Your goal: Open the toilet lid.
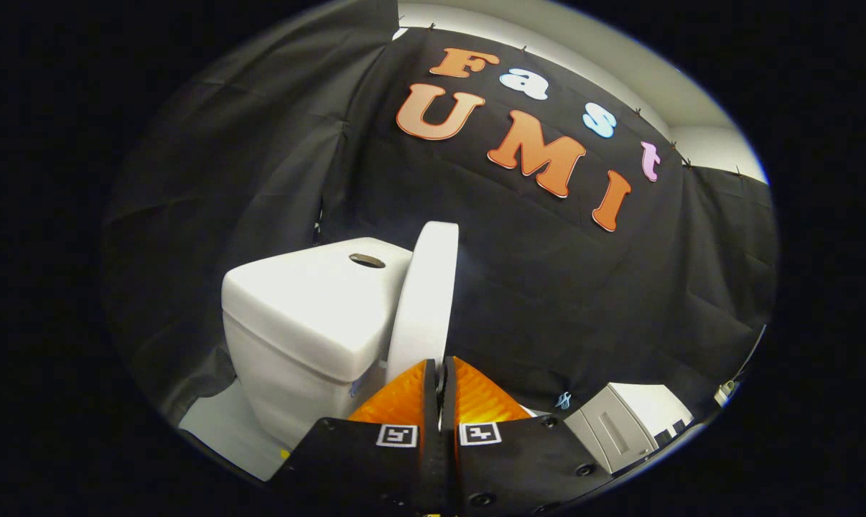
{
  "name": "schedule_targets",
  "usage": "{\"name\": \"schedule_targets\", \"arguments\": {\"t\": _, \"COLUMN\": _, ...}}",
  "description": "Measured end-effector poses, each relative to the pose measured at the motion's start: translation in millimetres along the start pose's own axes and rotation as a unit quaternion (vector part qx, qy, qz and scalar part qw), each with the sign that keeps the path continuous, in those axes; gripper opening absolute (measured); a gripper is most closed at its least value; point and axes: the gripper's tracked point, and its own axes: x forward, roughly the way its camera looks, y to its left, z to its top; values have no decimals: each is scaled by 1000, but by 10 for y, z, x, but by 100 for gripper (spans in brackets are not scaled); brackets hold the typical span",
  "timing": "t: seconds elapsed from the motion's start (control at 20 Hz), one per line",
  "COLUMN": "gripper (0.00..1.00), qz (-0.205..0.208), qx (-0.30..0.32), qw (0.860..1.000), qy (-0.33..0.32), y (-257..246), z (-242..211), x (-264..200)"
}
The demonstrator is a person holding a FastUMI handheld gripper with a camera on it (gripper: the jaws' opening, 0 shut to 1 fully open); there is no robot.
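your gripper (441, 368) had its two fingers drawn almost together, with only a thin slit left between them. the lower edge of the toilet lid (424, 296) ran down into that slit, so the fingers looked clenched on the lid's edge, one on each face. the lid stood raised, close to upright and seen edge-on, rising just ahead of the fingers. it leaned toward the toilet tank (311, 316) beside it; whether the two touched was not clear. the tank's flat top carried a round flush button (367, 260) near the lid. off to the other side of the fingers, low against the black cloth wall, sat a grey box (620, 424).
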Motion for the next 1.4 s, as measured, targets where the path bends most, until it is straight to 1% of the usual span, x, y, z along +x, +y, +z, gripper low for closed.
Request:
{"name": "schedule_targets", "arguments": {"t": 0.2, "gripper": 8, "qz": -18, "qx": 9, "qw": 1000, "qy": 3, "y": -50, "z": 4, "x": -5}}
{"name": "schedule_targets", "arguments": {"t": 0.3, "gripper": 8, "qz": -17, "qx": 16, "qw": 1000, "qy": 3, "y": -46, "z": 6, "x": 18}}
{"name": "schedule_targets", "arguments": {"t": 0.35, "gripper": 12, "qz": -14, "qx": 15, "qw": 1000, "qy": -1, "y": -42, "z": 37, "x": 19}}
{"name": "schedule_targets", "arguments": {"t": 0.45, "gripper": 30, "qz": 6, "qx": 17, "qw": 1000, "qy": -2, "y": 24, "z": 72, "x": 26}}
{"name": "schedule_targets", "arguments": {"t": 0.6, "gripper": 79, "qz": 34, "qx": 35, "qw": 999, "qy": -15, "y": 44, "z": 226, "x": -63}}
{"name": "schedule_targets", "arguments": {"t": 0.7, "gripper": 89, "qz": 60, "qx": 59, "qw": 996, "qy": -19, "y": 10, "z": 294, "x": -117}}
{"name": "schedule_targets", "arguments": {"t": 0.85, "gripper": 97, "qz": 87, "qx": 84, "qw": 992, "qy": -31, "y": -216, "z": 450, "x": -230}}
{"name": "schedule_targets", "arguments": {"t": 1.0, "gripper": 97, "qz": 100, "qx": 99, "qw": 988, "qy": -55, "y": -678, "z": 612, "x": -390}}
{"name": "schedule_targets", "arguments": {"t": 1.15, "gripper": 97, "qz": 101, "qx": 109, "qw": 986, "qy": -77, "y": -1299, "z": 651, "x": -560}}
{"name": "schedule_targets", "arguments": {"t": 1.3, "gripper": 97, "qz": 106, "qx": 149, "qw": 980, "qy": -78, "y": -1957, "z": 554, "x": -686}}
{"name": "schedule_targets", "arguments": {"t": 1.4, "gripper": 97, "qz": 87, "qx": 165, "qw": 979, "qy": -85, "y": -2456, "z": 472, "x": -717}}
